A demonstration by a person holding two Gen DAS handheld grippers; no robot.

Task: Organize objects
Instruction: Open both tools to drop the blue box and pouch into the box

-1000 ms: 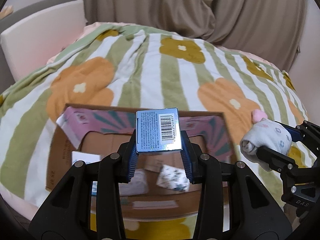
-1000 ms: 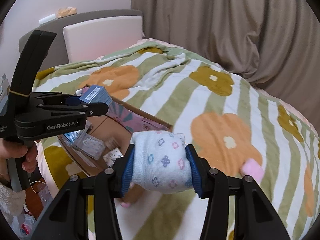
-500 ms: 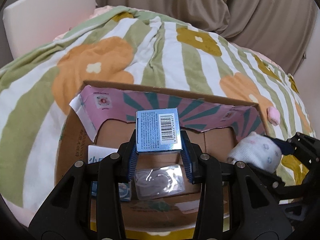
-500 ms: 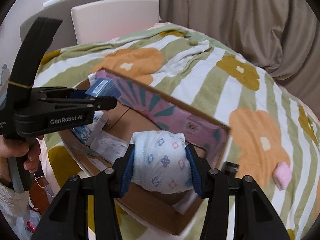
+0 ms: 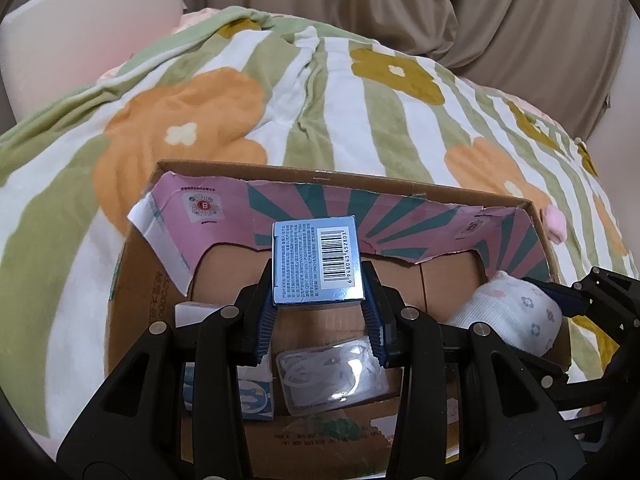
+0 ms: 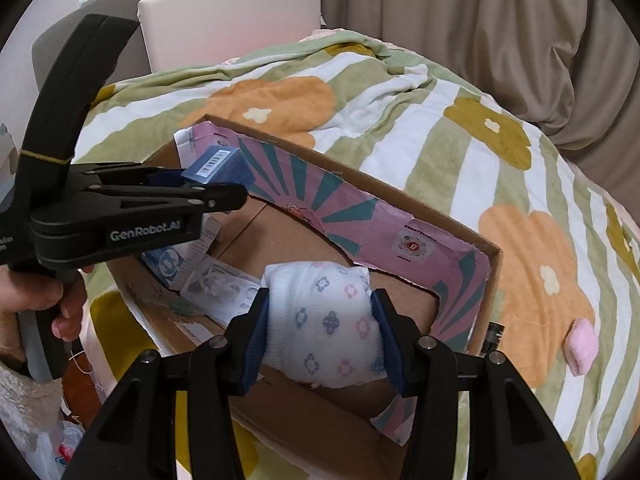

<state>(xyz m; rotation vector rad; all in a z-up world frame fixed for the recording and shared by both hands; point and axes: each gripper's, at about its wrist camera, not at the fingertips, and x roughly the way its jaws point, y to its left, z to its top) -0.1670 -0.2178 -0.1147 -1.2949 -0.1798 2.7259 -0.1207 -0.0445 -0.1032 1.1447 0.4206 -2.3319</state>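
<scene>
My left gripper [image 5: 318, 312] is shut on a small blue box [image 5: 317, 260] with a barcode, held over the open cardboard box [image 5: 340, 178] on the bed. In the right wrist view the same blue box [image 6: 218, 166] hangs above the carton's left part. My right gripper [image 6: 320, 320] is shut on a rolled white sock [image 6: 324, 320] with small flower prints, low over the cardboard box [image 6: 490, 246] near its right wall. The sock [image 5: 516, 312] also shows at the right of the left wrist view. A clear plastic packet [image 5: 332, 372] and a blue-white carton [image 5: 252, 396] lie on the box floor.
The box sits on a green-striped blanket [image 5: 320, 92] with orange flowers. A small pink object [image 6: 580, 344] lies on the blanket right of the box. A white headboard cushion [image 6: 228, 20] and beige curtains [image 6: 480, 20] stand behind. A hand [image 6: 36, 300] holds the left gripper's handle.
Both grippers came forward and down over the cardboard box, which now fills more of each view. Each keeps its grip on its object.
</scene>
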